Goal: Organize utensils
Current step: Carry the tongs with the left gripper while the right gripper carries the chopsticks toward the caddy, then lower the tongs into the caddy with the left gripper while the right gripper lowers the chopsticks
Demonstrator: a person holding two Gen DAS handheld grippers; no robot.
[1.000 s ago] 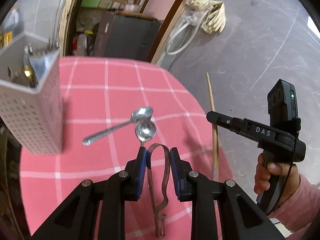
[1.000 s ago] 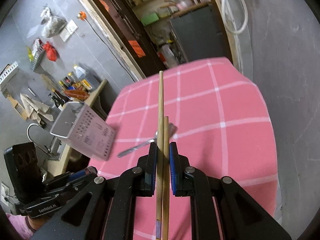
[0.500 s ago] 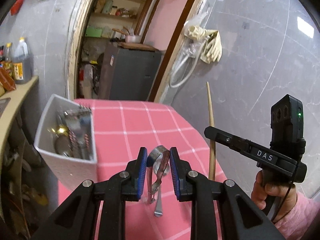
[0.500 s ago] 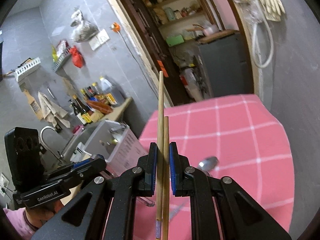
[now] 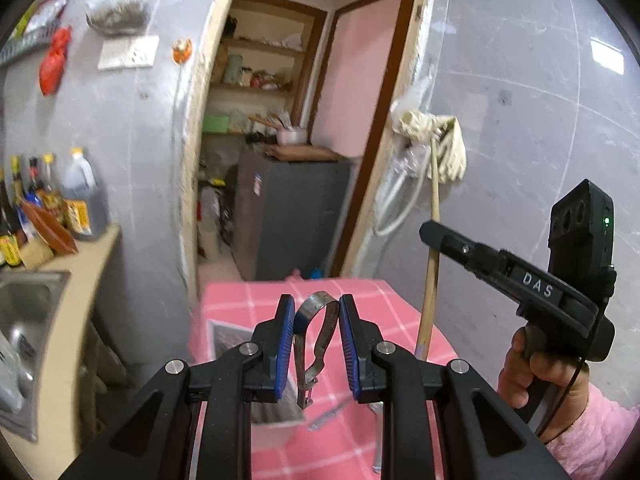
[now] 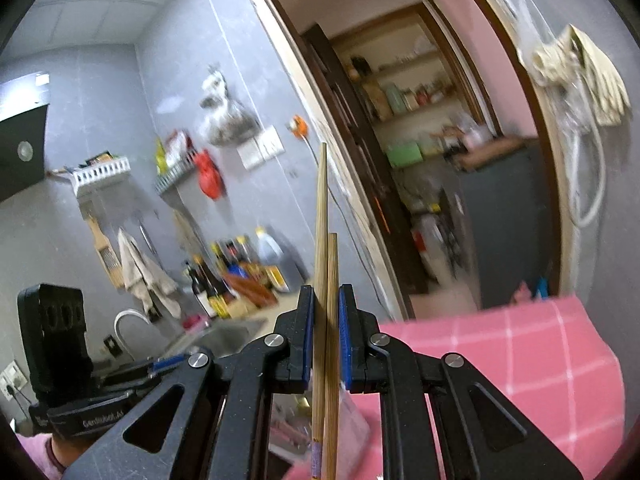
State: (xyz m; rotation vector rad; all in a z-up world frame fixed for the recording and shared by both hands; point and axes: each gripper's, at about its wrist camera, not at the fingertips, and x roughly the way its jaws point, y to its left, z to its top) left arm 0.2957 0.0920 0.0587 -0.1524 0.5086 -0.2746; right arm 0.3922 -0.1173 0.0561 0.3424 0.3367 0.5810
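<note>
My left gripper (image 5: 316, 312) is shut on a bent metal tong (image 5: 318, 336), its loop end up between the blue pads, held above the grey utensil holder (image 5: 232, 344) on the pink checked table (image 5: 360, 300). My right gripper (image 6: 326, 304) is shut on a pair of wooden chopsticks (image 6: 322, 240) that point up; it also shows at the right of the left wrist view (image 5: 436, 236), with the chopsticks (image 5: 430, 264) upright. A spoon handle (image 5: 328, 418) lies on the cloth below. The holder shows blurred under the right gripper (image 6: 352, 416).
A counter with a steel sink (image 5: 24, 312) and sauce bottles (image 5: 76, 200) stands left of the table. A doorway with a dark cabinet (image 5: 292, 216) lies behind it. A grey wall with hanging gloves (image 5: 444, 148) is close on the right.
Both grippers have lifted and tilted up with their loads. The table and holder have dropped low in both views, and the left gripper now sits over the holder.
</note>
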